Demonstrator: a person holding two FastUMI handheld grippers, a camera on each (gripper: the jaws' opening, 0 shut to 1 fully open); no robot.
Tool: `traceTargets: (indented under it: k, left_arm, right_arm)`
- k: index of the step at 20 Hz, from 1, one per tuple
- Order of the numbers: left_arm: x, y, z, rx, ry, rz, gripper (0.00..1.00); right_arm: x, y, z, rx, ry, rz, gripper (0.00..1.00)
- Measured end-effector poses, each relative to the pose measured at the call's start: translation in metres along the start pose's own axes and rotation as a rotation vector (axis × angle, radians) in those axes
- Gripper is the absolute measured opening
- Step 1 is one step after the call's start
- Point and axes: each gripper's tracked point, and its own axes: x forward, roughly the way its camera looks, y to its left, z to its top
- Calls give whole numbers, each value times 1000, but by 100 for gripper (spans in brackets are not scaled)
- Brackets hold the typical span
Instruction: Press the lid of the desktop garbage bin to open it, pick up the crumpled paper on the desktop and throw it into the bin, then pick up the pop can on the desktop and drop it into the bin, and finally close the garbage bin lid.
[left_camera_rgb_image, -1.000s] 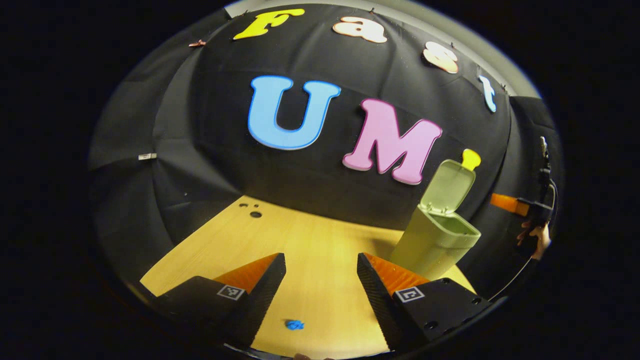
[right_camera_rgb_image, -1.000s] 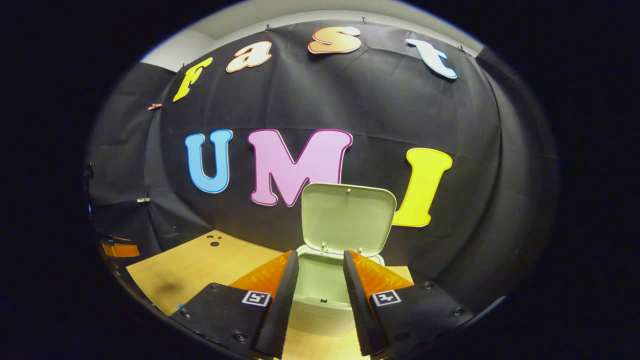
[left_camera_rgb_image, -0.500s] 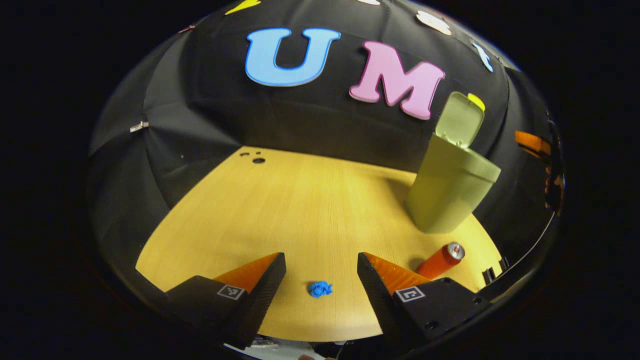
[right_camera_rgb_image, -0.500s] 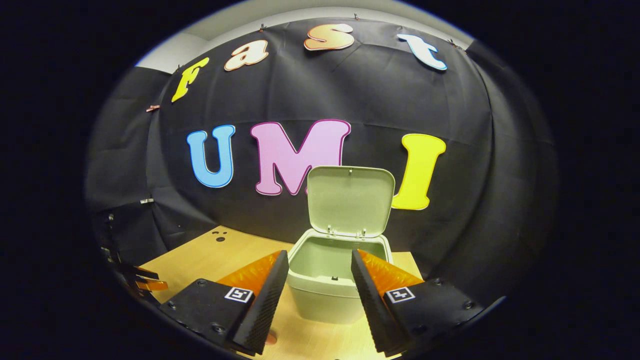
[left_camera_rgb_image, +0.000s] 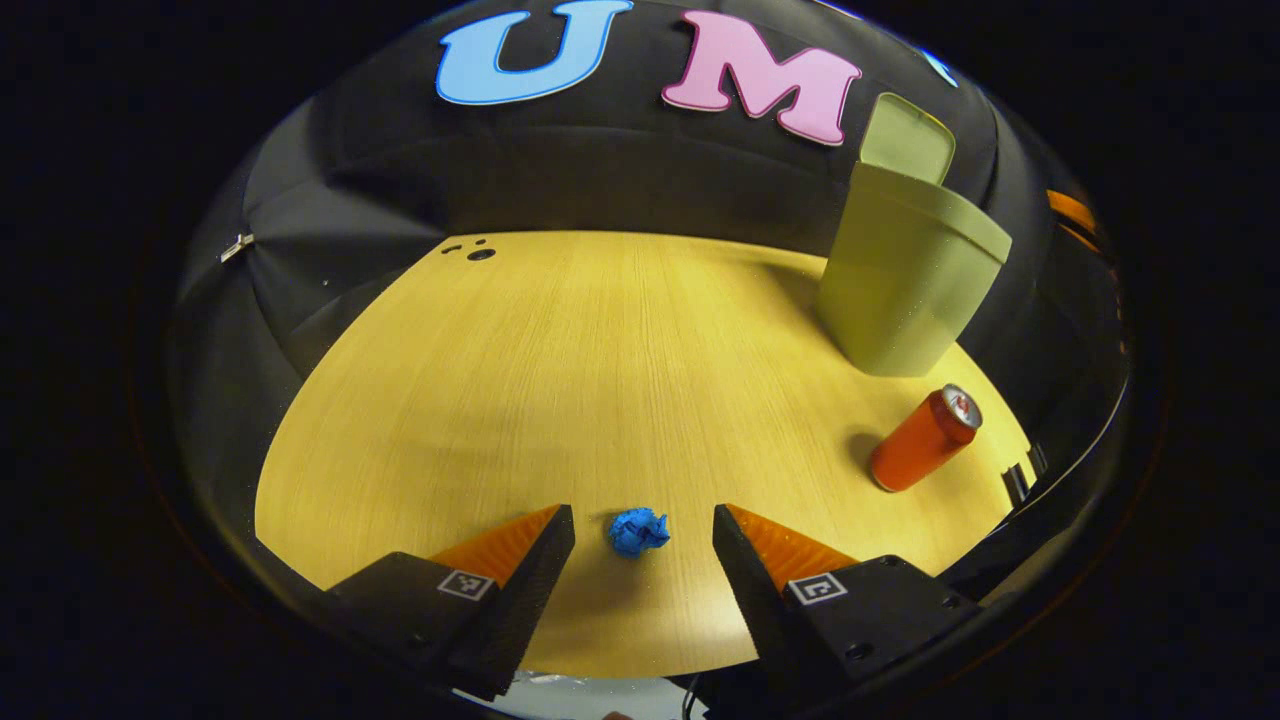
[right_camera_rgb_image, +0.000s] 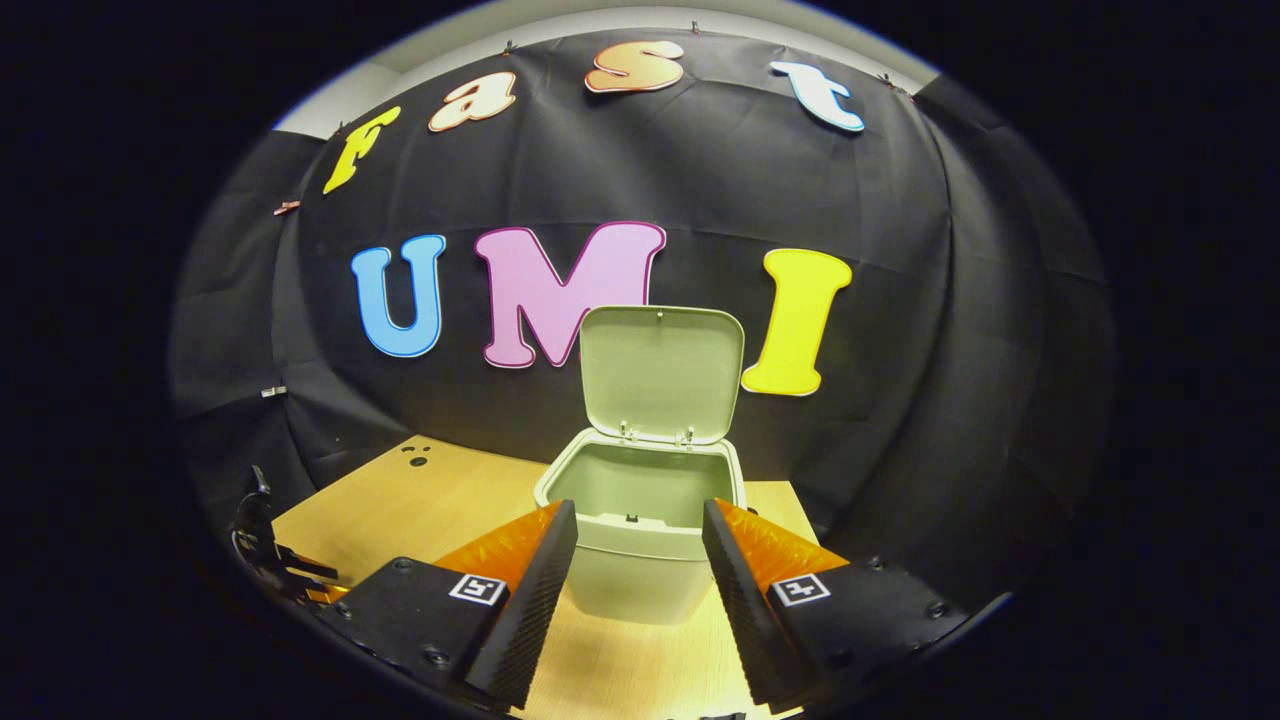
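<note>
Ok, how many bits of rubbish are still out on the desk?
2. The paper ball lies between the left claw's open fingers; the can stands near the bin. The bin's inside looks bare.

No readable text stood on the pop can (left_camera_rgb_image: 923, 440) or the garbage bin (right_camera_rgb_image: 640, 520). Small square black-and-white markers sat on both grippers, coded patterns carrying no words.

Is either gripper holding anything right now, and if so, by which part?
Nothing is held. The left gripper is open around the crumpled paper without touching it; the right gripper is open before the bin.
</note>
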Motion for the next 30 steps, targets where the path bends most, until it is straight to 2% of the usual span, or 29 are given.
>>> traceTargets:
  k: [7,9,11,15,16,17,18,20,23,24,25,30]
  left_arm:
    - [28,0,-17,81,89,9,88]
    - [34,0,-23,111,120,20,85]
    - [40,3,-28,134,148,26,76]
    - [46,3,-31,119,179,38,67]
    - [48,4,-31,112,177,42,55]
    - [48,3,-29,104,176,47,57]
    - [49,2,-30,99,174,48,50]
    - [48,1,-29,80,166,42,45]
    - [43,-1,-17,24,129,21,43]
    - [39,0,-9,3,110,14,39]
    - [35,-1,-2,-13,91,9,43]
    - [9,-6,54,-41,-10,-4,43]
  right_arm:
    - [-16,-18,-6,-13,15,-43,81]
    - [-18,-23,-7,-2,19,-54,81]
    - [-19,-28,-10,7,25,-64,82]
    - [-16,-27,-12,12,38,-61,81]
    - [-15,-26,-13,11,42,-57,81]
    - [-13,-25,-14,9,46,-53,81]
    - [-12,-23,-15,8,50,-48,81]
    - [-9,-19,-18,2,60,-37,81]
    - [-6,-14,-15,-3,60,-19,81]
    - [-4,-12,-15,-1,59,-13,81]
    - [-3,-10,-15,0,58,-8,81]
    - [1,-2,-15,10,58,19,81]
